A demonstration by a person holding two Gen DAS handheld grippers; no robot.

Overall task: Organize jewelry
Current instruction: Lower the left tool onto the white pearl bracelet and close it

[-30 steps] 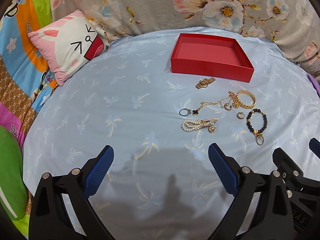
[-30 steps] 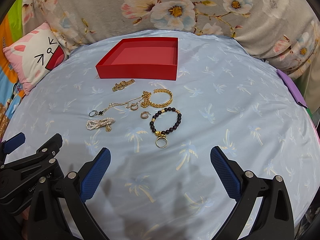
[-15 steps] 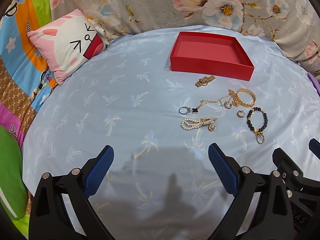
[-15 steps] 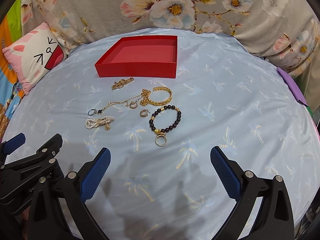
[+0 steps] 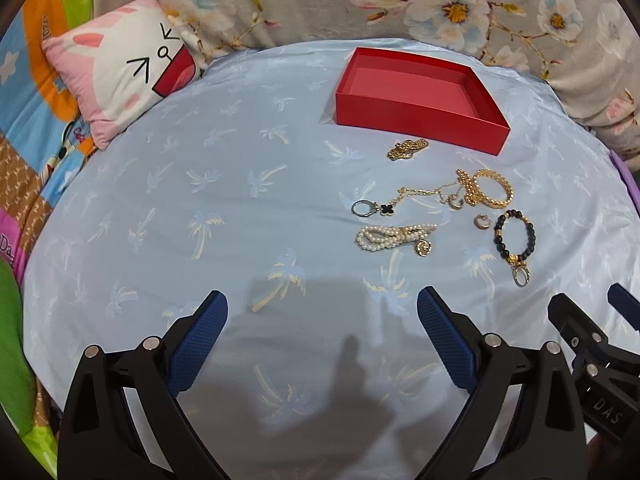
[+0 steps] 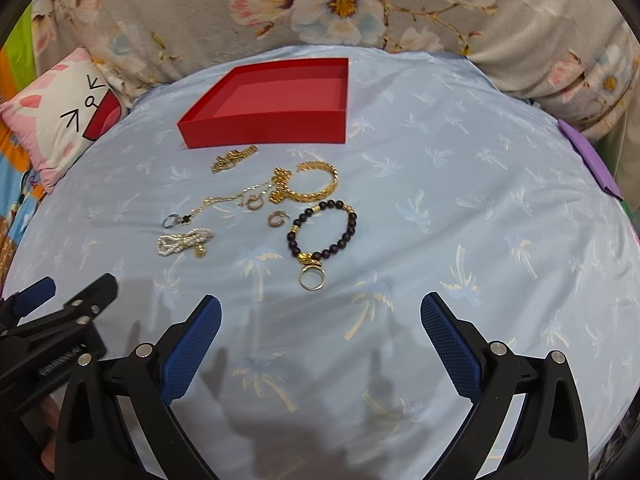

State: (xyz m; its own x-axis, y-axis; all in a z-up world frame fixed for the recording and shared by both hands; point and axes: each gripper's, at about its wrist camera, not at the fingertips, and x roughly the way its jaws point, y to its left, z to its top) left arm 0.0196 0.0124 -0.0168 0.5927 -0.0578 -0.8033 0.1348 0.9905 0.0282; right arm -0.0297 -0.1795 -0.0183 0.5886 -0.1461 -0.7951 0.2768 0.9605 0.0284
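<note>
With both my left tool (image 5: 322, 320) and right tool (image 6: 320, 322) wide and empty, I judge the dark bead bracelet (image 6: 322, 234), near the bed's (image 6: 460, 220) middle in front of the red box (image 6: 264, 108), light and slippery, best pinched across its beads.

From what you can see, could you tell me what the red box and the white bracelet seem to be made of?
Red box: probably matte cardboard, with thin straight walls and no shine. White bracelet: strands of small glossy white beads, pearl-like though possibly imitation, with a gold-coloured metallic charm.
</note>
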